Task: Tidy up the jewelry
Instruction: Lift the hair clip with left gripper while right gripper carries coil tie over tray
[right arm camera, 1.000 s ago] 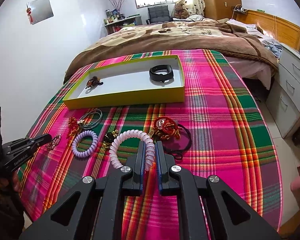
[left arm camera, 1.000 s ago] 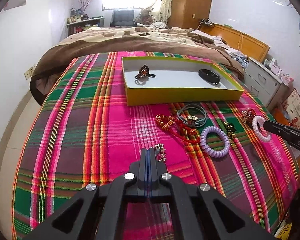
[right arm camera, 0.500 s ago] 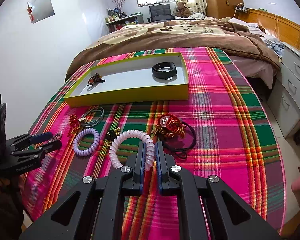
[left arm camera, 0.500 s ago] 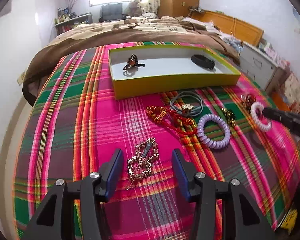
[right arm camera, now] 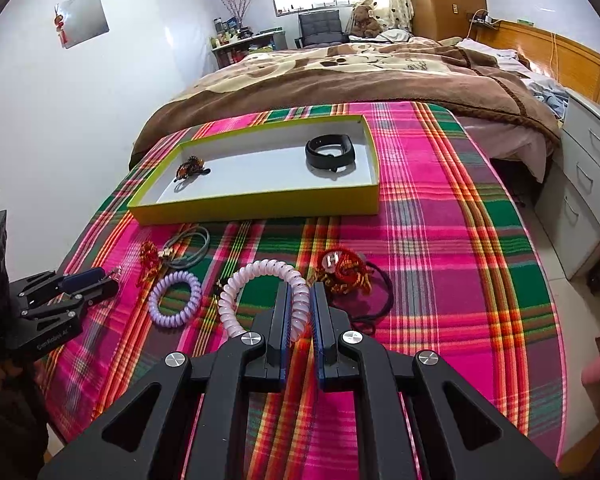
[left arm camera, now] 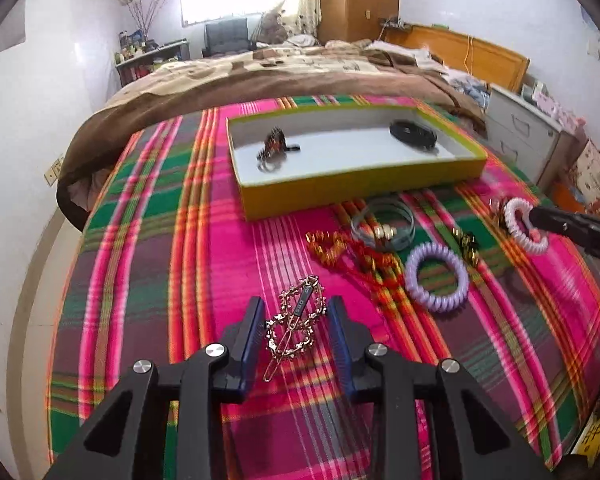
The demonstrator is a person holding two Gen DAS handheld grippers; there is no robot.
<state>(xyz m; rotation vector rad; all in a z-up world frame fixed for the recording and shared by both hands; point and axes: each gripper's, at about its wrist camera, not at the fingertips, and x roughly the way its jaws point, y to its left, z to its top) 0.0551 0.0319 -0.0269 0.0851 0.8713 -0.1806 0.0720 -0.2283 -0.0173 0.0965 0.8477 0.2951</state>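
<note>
A bed spread with a pink, green and orange plaid blanket (right arm camera: 440,248) carries a scatter of jewelry in front of a shallow yellow cardboard tray with a white floor (right arm camera: 260,205). The left gripper (left arm camera: 296,330) hovers low over the blanket with a gold filigree hair clip (left arm camera: 294,326) lying flat between its blue-padded jaws; the jaws are closing, but a gap shows on each side of the clip and neither pad touches it. The right gripper (right arm camera: 299,308) has its jaws pressed together on one side of a pale pink spiral hair tie (right arm camera: 260,280), the rest of whose coil rests on the blanket.

Inside the tray, a dark brown beaded hair claw (right arm camera: 190,168) sits at its left end and a black wristband (right arm camera: 331,152) near its right end, well apart. On the blanket just in front of the tray lie a grey looped cord bracelet with a gold clasp (left arm camera: 384,226), a red and gold knotted cord ornament (left arm camera: 340,248) beside it, and a lilac spiral hair tie (left arm camera: 436,276) nearer the camera. To the right of the pink tie, a red braided cord charm (right arm camera: 346,270) lies tangled with a thin black elastic loop (right arm camera: 380,300). A small dark gold piece (left arm camera: 466,246) lies between the two spiral ties, too blurred to identify.
</note>
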